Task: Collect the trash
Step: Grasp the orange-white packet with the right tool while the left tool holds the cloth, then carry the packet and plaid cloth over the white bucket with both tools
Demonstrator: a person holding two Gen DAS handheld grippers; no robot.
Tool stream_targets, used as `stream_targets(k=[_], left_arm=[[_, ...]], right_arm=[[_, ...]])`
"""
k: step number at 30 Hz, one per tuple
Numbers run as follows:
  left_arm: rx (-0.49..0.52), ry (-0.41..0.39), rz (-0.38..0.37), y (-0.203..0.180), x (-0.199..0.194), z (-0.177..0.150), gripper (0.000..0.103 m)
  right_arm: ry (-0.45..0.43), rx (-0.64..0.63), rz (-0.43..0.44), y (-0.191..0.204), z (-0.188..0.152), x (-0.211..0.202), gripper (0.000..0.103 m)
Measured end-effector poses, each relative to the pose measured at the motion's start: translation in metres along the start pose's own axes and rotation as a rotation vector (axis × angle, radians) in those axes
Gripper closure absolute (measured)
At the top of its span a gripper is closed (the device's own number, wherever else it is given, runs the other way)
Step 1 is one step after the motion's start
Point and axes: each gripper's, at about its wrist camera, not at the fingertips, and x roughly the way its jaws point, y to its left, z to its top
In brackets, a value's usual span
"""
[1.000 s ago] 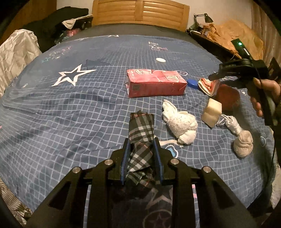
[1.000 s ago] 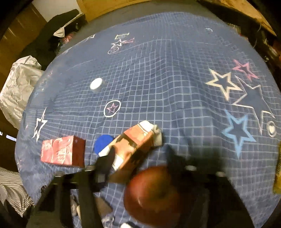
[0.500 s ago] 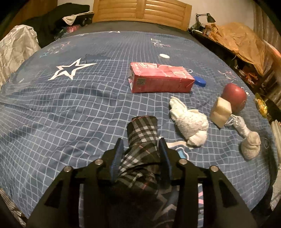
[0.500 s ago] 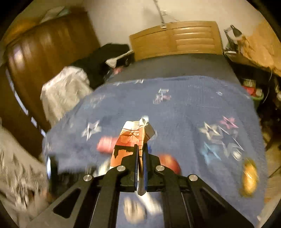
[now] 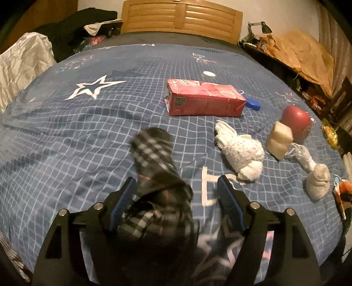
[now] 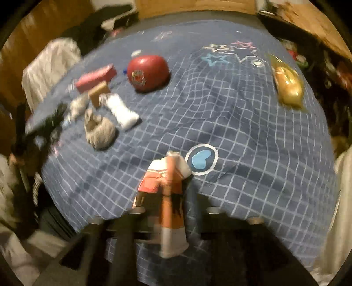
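Observation:
My left gripper (image 5: 176,198) is open over the blue star bedspread (image 5: 88,132). A plaid cloth (image 5: 154,176) lies loose between its fingers, blurred. A red carton (image 5: 204,101), a white sock (image 5: 239,151), a beige block (image 5: 279,140) and a red ball (image 5: 297,123) lie ahead to the right. In the right wrist view, my right gripper (image 6: 162,211) is blurred, its jaws spread, with an orange-and-white carton (image 6: 167,193) between them at the bed's near edge. I cannot tell whether it grips the carton.
A grey sock (image 5: 316,182), a blue cap (image 5: 253,104) and a white cap (image 5: 209,74) lie on the bed. A gold packet (image 6: 288,85) lies at the right edge. A wooden headboard (image 5: 182,19) stands behind; cluttered furniture (image 5: 297,55) lines the right side.
My left gripper has opened and the plaid cloth has slipped loose onto the bed. My right gripper has swung down to the bed's near edge with the orange carton and its jaws have spread.

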Motion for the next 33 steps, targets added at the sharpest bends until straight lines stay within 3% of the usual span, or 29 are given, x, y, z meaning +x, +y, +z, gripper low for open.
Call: stream_targets(k=[1, 5, 11, 14, 15, 16, 20, 26, 30, 33], left_arm=[[0.000, -0.013, -0.005, 0.002, -0.007, -0.003, 0.030], [0.006, -0.050, 0.003, 0.007, -0.026, -0.014, 0.028], [0.034, -0.074, 0.002, -0.006, -0.029, -0.017, 0.027], [0.022, -0.057, 0.046, -0.009, -0.013, -0.013, 0.028], [0.009, -0.044, 0.064, -0.007, -0.007, -0.012, 0.035], [-0.004, -0.016, 0.084, -0.005, 0.002, -0.012, 0.059], [-0.005, -0.022, 0.113, -0.010, 0.001, -0.015, 0.061], [0.013, -0.073, 0.193, -0.037, -0.033, -0.021, 0.061], [0.095, -0.152, 0.187, -0.080, -0.065, -0.015, 0.061], [0.167, -0.199, 0.141, -0.122, -0.085, -0.007, 0.061]], right_arm=[[-0.028, 0.013, 0.007, -0.002, -0.004, -0.006, 0.045], [-0.139, 0.043, -0.007, -0.005, -0.032, -0.031, 0.044], [-0.220, 0.125, 0.050, -0.005, -0.068, -0.034, 0.044], [-0.258, 0.136, 0.064, -0.001, -0.073, -0.025, 0.058], [-0.265, 0.127, 0.051, 0.003, -0.072, -0.019, 0.069], [-0.270, 0.123, 0.051, 0.004, -0.072, -0.018, 0.085], [-0.283, 0.116, 0.052, 0.009, -0.072, -0.012, 0.087], [-0.347, 0.104, 0.060, 0.015, -0.071, -0.030, 0.088], [-0.390, 0.060, 0.050, 0.024, -0.069, -0.047, 0.088], [-0.414, 0.050, 0.043, 0.025, -0.072, -0.059, 0.088]])
